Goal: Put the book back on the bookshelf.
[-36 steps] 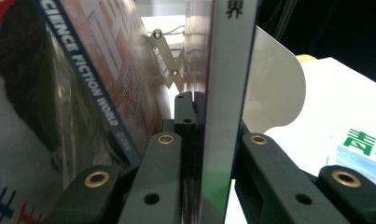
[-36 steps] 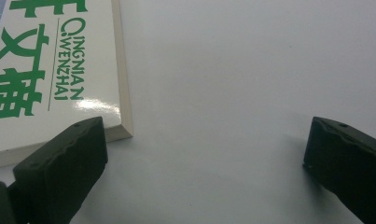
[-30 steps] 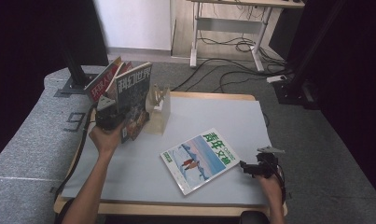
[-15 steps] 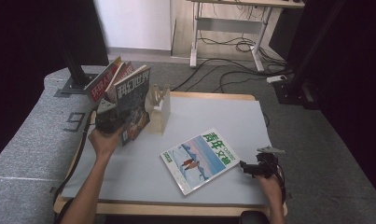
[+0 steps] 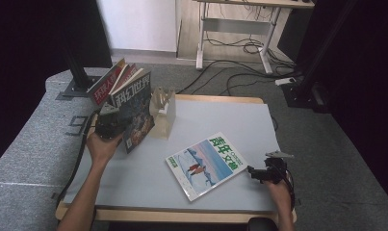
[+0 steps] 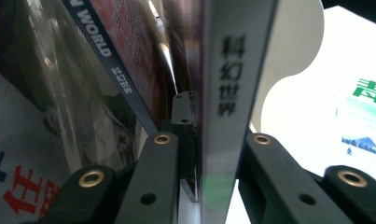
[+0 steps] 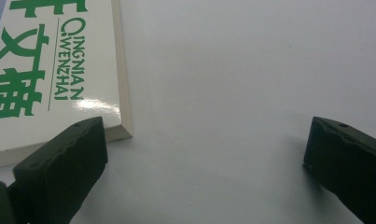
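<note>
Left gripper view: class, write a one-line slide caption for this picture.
Left gripper shut on the spine of a dark magazine, beside other magazines at a white rack.

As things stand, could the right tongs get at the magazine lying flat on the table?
Probably yes. The right tongs stand open just off the flat magazine's near corner, with bare table between them and nothing in the way.

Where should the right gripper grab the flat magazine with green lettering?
Probably at the near right corner of the magazine, coming in low from the right. It lies flat on the table, and that corner already sits by one jaw of the open right gripper.
</note>
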The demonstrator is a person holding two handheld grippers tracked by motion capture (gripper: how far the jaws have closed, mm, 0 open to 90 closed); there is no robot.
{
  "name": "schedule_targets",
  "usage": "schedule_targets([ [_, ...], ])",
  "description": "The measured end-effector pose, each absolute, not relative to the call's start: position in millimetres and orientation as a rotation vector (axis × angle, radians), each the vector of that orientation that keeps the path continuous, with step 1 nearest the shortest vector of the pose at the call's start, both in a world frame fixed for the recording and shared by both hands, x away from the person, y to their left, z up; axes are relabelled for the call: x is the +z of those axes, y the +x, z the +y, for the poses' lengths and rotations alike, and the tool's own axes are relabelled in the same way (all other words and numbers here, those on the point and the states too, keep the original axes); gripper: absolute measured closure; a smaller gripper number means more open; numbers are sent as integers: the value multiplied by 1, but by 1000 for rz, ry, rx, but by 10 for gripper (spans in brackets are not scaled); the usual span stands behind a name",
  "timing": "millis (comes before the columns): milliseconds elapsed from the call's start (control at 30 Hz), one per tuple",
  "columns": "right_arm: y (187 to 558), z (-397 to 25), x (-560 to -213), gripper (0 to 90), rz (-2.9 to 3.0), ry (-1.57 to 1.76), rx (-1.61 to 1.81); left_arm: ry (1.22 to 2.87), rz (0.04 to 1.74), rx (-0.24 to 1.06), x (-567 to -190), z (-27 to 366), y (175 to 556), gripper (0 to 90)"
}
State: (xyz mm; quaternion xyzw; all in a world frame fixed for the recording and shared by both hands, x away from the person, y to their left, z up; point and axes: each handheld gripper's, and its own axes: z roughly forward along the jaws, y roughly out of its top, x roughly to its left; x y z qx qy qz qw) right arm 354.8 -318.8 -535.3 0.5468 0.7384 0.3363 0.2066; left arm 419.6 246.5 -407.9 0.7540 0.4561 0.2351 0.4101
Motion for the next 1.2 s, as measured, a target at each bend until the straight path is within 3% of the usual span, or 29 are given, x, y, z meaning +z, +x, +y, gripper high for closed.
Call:
schedule_targets([
  [233, 355, -319, -535, 0, 2057, 1523, 937, 1861, 1146, 592, -399, 252, 416, 763],
  [1200, 355, -319, -535, 0, 2056, 1527, 938, 1842, 1199, 542, -365, 262, 412, 785],
])
